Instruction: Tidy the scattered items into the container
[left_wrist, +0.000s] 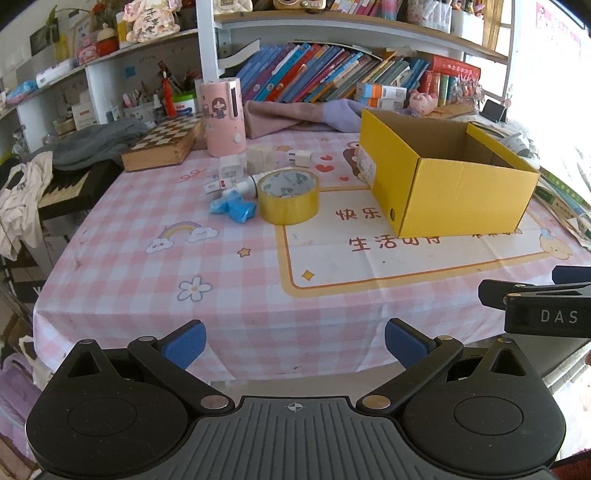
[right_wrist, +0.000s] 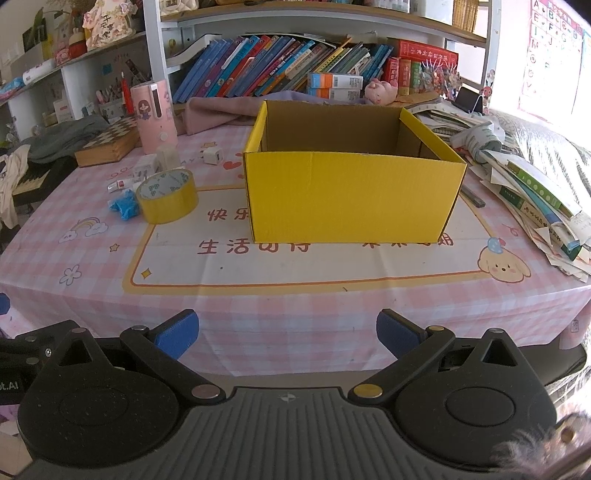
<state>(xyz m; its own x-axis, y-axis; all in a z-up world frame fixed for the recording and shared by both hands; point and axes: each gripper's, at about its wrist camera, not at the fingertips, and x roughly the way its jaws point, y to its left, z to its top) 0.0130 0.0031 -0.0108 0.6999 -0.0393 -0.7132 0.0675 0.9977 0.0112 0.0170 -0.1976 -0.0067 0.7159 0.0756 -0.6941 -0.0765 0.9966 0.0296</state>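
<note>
An open yellow cardboard box (left_wrist: 454, 192) (right_wrist: 351, 195) stands on the pink checked tablecloth. Left of it lies a cluster of small items: a roll of yellow tape (left_wrist: 289, 197) (right_wrist: 167, 197), a crumpled blue wrapper (left_wrist: 233, 207) (right_wrist: 125, 206), a small white bottle (left_wrist: 243, 186), a small white tube (right_wrist: 120, 184), a white charger plug (left_wrist: 301, 158) (right_wrist: 213, 156) and small white boxes (left_wrist: 232, 167). My left gripper (left_wrist: 294, 343) is open and empty, low at the table's near edge. My right gripper (right_wrist: 287, 334) is open and empty, also at the near edge, facing the box.
A pink cylinder (left_wrist: 224, 116) (right_wrist: 154, 116), a wooden chess box (left_wrist: 162, 142) and folded cloth (left_wrist: 295, 114) lie at the back. Bookshelves stand behind. A pile of papers and books (right_wrist: 532, 192) fills the right edge. A keyboard (left_wrist: 62, 188) sits off the table's left.
</note>
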